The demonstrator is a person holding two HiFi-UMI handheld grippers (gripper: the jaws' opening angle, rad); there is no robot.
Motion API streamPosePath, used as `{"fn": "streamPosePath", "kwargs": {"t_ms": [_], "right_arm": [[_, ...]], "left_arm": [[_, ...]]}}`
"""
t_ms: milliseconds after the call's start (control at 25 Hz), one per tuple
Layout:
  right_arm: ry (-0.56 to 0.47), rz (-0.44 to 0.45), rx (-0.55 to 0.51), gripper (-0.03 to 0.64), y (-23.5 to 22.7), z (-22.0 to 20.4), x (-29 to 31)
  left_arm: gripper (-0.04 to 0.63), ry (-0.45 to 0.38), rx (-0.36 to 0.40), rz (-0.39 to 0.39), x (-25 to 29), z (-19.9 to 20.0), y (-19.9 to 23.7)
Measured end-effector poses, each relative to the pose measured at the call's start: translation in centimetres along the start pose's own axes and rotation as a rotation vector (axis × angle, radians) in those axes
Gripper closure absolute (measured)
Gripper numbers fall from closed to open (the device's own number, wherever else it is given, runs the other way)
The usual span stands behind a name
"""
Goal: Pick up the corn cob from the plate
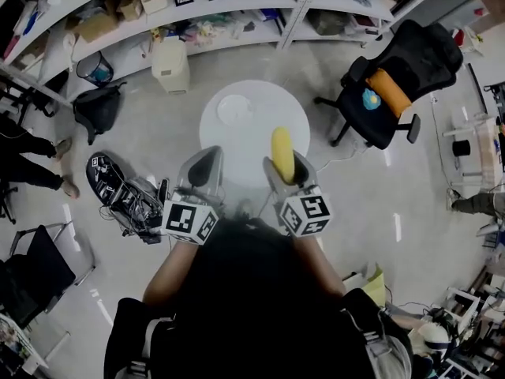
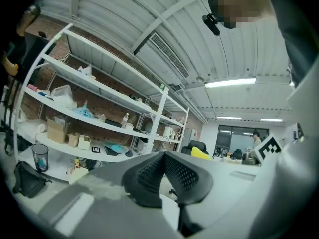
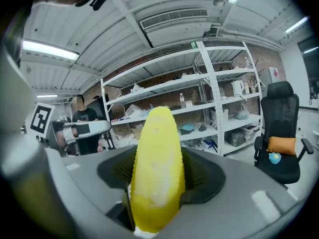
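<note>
right gripper (image 3: 158, 173) closest to the lens, jaws spread wide and clenched on the yellow corn cob (image 3: 157, 143), one dark ribbed pad against either flank, tip pointing away from the camera. butt end of the cob sunk out of sight between the jaws. in the head view, cob held up over the near edge of the round white table (image 1: 276, 105), clear of the white plate (image 1: 235, 110) on the table's far left part. left gripper (image 2: 164, 156) alongside, pressed closed pad to pad, nothing between. marker cubes (image 1: 306, 212) on both, just ahead of a dark-clad torso (image 1: 252, 290) blocking the ground beneath. beyond: pale grey floor (image 1: 142, 148), long white shelves (image 1: 229, 10) of boxes and clutter, black office chair (image 1: 402, 69) with an orange cushion (image 1: 390, 91) off to the right. small shelf items too blurred to name.
</note>
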State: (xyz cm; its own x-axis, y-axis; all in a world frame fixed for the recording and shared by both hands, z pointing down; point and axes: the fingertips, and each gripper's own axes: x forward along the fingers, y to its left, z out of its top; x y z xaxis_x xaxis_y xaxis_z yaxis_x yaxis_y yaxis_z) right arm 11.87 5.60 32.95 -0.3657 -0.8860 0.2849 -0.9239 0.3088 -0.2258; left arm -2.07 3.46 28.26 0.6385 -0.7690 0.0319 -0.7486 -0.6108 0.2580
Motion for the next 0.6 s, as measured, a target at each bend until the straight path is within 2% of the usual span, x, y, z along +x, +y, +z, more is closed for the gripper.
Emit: {"fn": "streamPosePath", "kwargs": {"t_ms": [600], "right_arm": [[-0.053,0.063,0.037,0.351,1.4,0.3,-4.1]], "left_arm": [[0.591,-0.015,0.007,-0.008,-0.9,0.4,-3.7]]}}
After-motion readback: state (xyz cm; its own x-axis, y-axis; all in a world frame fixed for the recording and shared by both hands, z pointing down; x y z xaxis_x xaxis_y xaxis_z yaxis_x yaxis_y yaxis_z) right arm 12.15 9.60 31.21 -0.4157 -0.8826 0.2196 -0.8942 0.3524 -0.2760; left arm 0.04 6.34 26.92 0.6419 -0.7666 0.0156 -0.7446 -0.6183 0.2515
